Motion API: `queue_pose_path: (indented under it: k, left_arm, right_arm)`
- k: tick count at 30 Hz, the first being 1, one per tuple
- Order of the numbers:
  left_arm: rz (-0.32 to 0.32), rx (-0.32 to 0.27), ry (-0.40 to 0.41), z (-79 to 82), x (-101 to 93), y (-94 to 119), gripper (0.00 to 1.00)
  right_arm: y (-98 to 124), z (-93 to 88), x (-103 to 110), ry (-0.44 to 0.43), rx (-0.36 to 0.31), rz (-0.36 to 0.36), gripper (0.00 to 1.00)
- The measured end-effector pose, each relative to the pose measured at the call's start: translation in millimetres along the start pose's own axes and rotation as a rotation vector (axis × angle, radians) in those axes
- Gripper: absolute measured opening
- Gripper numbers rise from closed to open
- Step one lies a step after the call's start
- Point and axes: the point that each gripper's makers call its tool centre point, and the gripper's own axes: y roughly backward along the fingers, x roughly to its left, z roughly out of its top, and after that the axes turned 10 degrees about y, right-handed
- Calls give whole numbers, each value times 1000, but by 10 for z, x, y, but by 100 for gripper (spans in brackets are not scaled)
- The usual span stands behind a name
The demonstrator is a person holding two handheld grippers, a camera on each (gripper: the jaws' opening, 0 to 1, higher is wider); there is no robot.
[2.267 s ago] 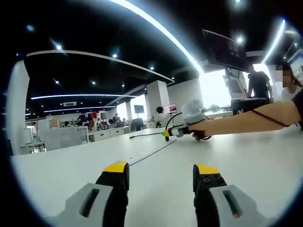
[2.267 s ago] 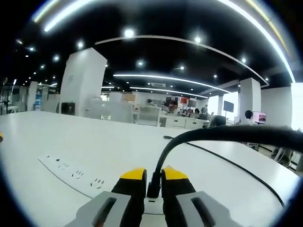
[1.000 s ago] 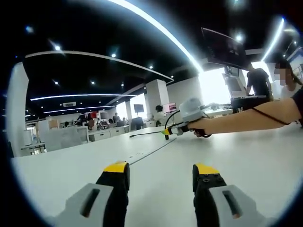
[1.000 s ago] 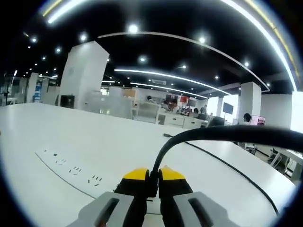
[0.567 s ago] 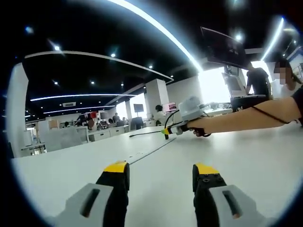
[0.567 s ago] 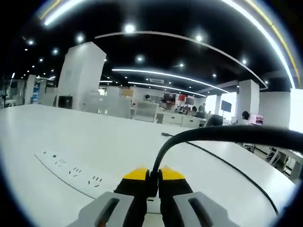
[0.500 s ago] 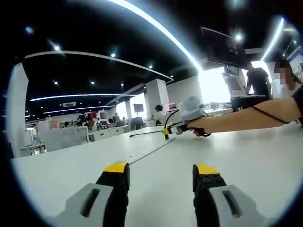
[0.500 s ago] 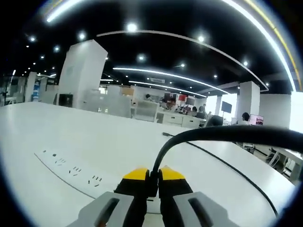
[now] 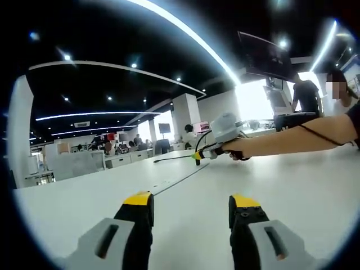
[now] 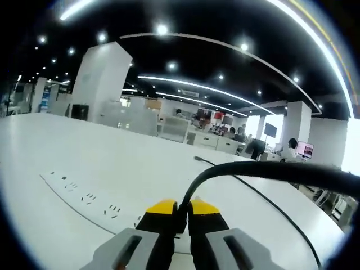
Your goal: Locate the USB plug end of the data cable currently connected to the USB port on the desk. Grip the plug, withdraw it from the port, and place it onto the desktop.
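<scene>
In the right gripper view my right gripper is shut on the black USB plug of the data cable, which arches up and off to the right. The socket strip is set flush in the white desk at the left. In the left gripper view my left gripper stands open over the desk with nothing between its yellow-tipped jaws. Farther off, the right gripper shows in a person's hand, with the cable trailing left from it.
The long recessed strip runs across the desk between the grippers. A person's forearm reaches in from the right. A monitor hangs above and people stand behind. Office desks and pillars lie far off.
My right gripper, shut on the plug, has lifted slightly and the socket strip now sits lower and farther left in its view. My left gripper has not moved.
</scene>
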Motion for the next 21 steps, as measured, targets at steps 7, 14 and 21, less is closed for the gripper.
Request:
queue_pose_path:
  k: [7, 14, 21]
  left_arm:
    - [0, 1, 0, -3, -2, 0, 54]
    - [-2, 2, -2, -4, -1, -7, 54]
    - [-2, 2, -1, -2, 2, 0, 54]
  right_arm:
    - [-25, -22, -88, -211, -30, 44, 9]
    - [22, 8, 4, 5, 22, 7, 9]
    - [61, -10, -16, -110, -6, 31, 9]
